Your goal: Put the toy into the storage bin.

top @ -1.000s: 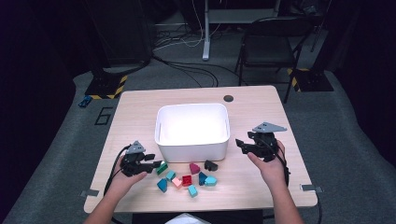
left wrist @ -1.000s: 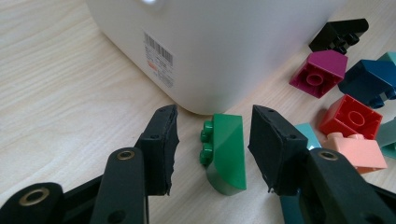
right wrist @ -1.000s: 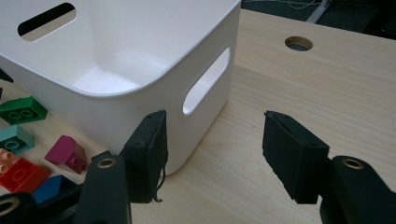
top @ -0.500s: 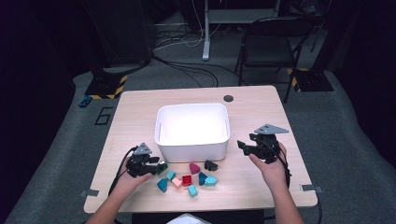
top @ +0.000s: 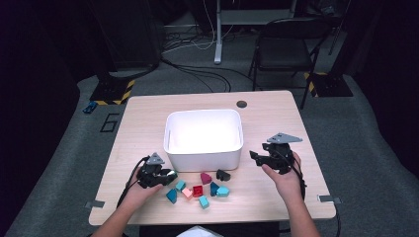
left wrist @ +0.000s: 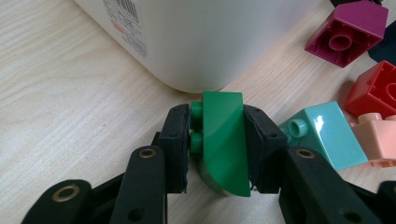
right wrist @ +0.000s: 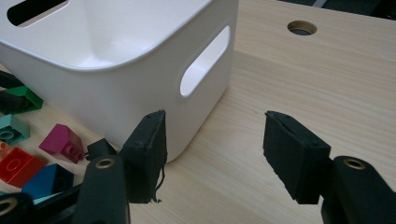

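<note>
Near the front edge of the tabletop (top: 276, 128), left of centre, the left gripper (left wrist: 215, 140) has its jaws clamped on a green brick (left wrist: 223, 140); they have just been closing and both pads now press its sides. In the left gripper view the brick stands on edge between the pads, 2 studs facing the left pad, curved face toward the right one. It sits just off the near-left corner of the white bin (top: 203, 136), and its lower end looks to be on the wood or just clear of it; can't tell which.

Right beside it along the front edge: loose bricks, among them a light teal one (left wrist: 327, 135), a red one (left wrist: 376, 88), a pink one (left wrist: 378, 144) and a magenta one (left wrist: 348, 30). Teal nearly touches the right jaw, so a straight lift is safer than a sideways drag.

Front right, the right gripper (right wrist: 212, 154) hangs with jaws wide apart, nothing between them, pointing at the bin's near-right corner and its handle slot.

Behind the bricks, mid-table, the bin is empty as far as I can see.

Step, my read: grasp done on the 1st brick, transfer not started. Next: lift clear of the pile, carry over the near rim, release inside. Rim height is the only clearance to watch.
</note>
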A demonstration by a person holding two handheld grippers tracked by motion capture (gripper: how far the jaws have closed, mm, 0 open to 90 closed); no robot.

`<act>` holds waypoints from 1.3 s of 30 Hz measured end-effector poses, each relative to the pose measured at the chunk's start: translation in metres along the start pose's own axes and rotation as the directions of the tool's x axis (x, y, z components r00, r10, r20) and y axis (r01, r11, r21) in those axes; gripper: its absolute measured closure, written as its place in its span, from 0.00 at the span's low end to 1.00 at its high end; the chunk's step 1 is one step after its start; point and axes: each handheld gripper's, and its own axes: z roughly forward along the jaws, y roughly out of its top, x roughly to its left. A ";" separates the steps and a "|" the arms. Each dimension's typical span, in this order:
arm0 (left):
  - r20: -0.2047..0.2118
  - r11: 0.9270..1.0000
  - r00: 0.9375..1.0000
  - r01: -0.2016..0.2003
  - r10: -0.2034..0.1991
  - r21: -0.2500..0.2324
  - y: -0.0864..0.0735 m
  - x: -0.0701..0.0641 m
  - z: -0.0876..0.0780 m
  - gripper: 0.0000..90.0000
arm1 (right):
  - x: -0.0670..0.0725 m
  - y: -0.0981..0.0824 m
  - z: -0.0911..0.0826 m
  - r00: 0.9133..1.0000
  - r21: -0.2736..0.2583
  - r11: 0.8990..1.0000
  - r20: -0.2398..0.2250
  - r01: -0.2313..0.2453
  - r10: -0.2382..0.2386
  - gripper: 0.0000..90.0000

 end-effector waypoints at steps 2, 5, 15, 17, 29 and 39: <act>-0.010 1.000 1.000 -0.008 0.008 0.002 0.001 0.001 -0.002 0.73 | -0.001 -0.001 0.001 1.000 0.002 1.000 0.002 0.003 -0.003 0.43; -0.014 1.000 1.000 -0.010 0.010 0.004 0.001 0.002 -0.002 0.73 | -0.001 -0.001 0.001 1.000 0.001 1.000 0.003 -0.002 0.002 0.43; 0.010 0.999 1.000 0.017 -0.017 -0.034 0.008 0.008 -0.023 0.73 | -0.005 -0.006 0.003 1.000 0.014 1.000 0.003 -0.016 0.016 0.43; 0.011 0.999 1.000 0.022 -0.022 -0.042 0.009 0.009 -0.026 0.73 | -0.005 -0.006 0.002 1.000 0.016 1.000 0.004 -0.020 0.020 0.43; 0.009 0.996 0.999 0.050 -0.049 -0.078 0.021 0.021 -0.056 0.73 | -0.007 -0.015 0.009 1.000 0.046 0.998 -0.007 -0.030 0.030 0.43; 0.002 0.994 0.999 0.041 -0.041 -0.101 0.037 0.022 -0.083 0.73 | -0.003 -0.018 0.015 1.000 0.064 0.998 -0.017 -0.014 0.015 0.43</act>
